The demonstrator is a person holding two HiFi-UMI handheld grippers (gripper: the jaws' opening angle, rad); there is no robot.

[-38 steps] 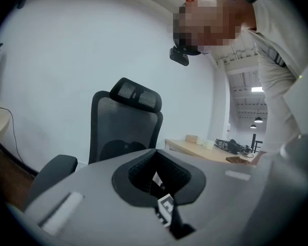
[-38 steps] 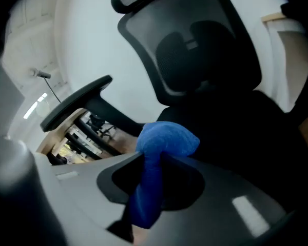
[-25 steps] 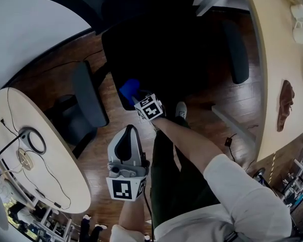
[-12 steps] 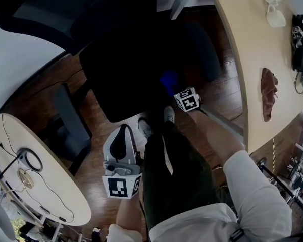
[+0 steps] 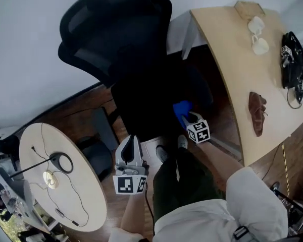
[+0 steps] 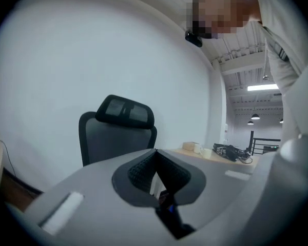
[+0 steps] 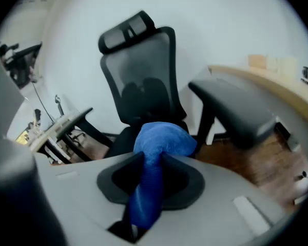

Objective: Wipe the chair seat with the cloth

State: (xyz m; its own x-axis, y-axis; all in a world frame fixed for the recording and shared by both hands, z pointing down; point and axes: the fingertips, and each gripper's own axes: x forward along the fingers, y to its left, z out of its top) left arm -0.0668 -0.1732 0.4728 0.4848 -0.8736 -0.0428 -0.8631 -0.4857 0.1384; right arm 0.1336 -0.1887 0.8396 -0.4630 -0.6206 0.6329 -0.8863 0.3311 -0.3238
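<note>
A black office chair stands in the middle of the head view, its mesh back [image 5: 111, 29] toward the wall and its dark seat [image 5: 151, 102] below. My right gripper [image 5: 188, 116] is shut on a blue cloth [image 5: 181, 109], which rests at the seat's right front by the armrest. In the right gripper view the blue cloth [image 7: 156, 150] bulges out between the jaws, with the chair back [image 7: 143, 81] beyond. My left gripper [image 5: 130, 147] hangs off the seat's front edge, raised and shut with nothing in it. Its view shows the chair back [image 6: 118, 132] ahead.
A long wooden desk [image 5: 242, 74] runs along the right with cups, a dark gadget and a brown object on it. A round table [image 5: 65, 195] with cables sits at the lower left. The chair's right armrest [image 7: 236, 111] is close by the cloth. My legs and shoes stand at the seat's front.
My right gripper has carried the blue cloth from the seat's left front across to its right side. The head view has tilted up, bringing the chair back into sight. The left gripper stayed put.
</note>
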